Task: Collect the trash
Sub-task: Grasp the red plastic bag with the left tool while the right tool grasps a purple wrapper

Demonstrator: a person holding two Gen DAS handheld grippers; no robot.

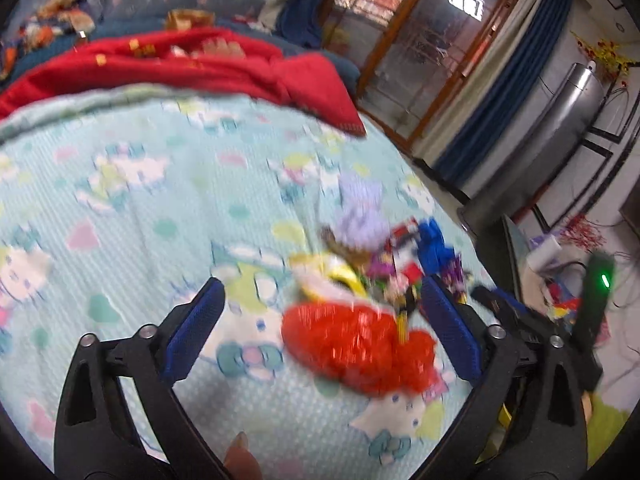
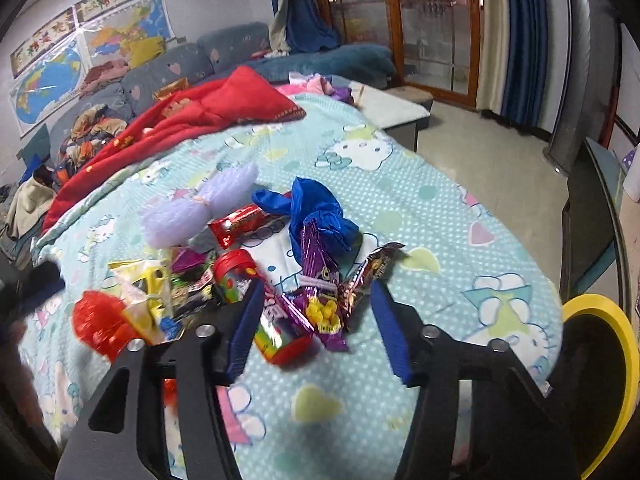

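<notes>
A heap of trash lies on a light-blue cartoon bedsheet (image 2: 420, 208). In the right wrist view it holds a purple snack wrapper (image 2: 320, 288), a red-capped candy tube (image 2: 256, 300), a blue plastic bag (image 2: 316, 212), a pale purple mesh (image 2: 200, 208), a red wrapper (image 2: 236, 224) and a red mesh (image 2: 100, 324). My right gripper (image 2: 316, 324) is open, its jaws around the purple wrapper and the tube. In the blurred left wrist view my left gripper (image 1: 320, 320) is open, with the red mesh (image 1: 356, 348) between its jaws and the rest of the heap (image 1: 380, 256) just beyond.
A red quilt (image 2: 192, 116) lies at the bed's far side, with a sofa (image 2: 168, 68) behind it. A yellow-rimmed black bin (image 2: 596, 368) stands at the right edge. A low table (image 2: 396, 112), glass doors and blue curtains (image 2: 520, 40) are beyond the bed.
</notes>
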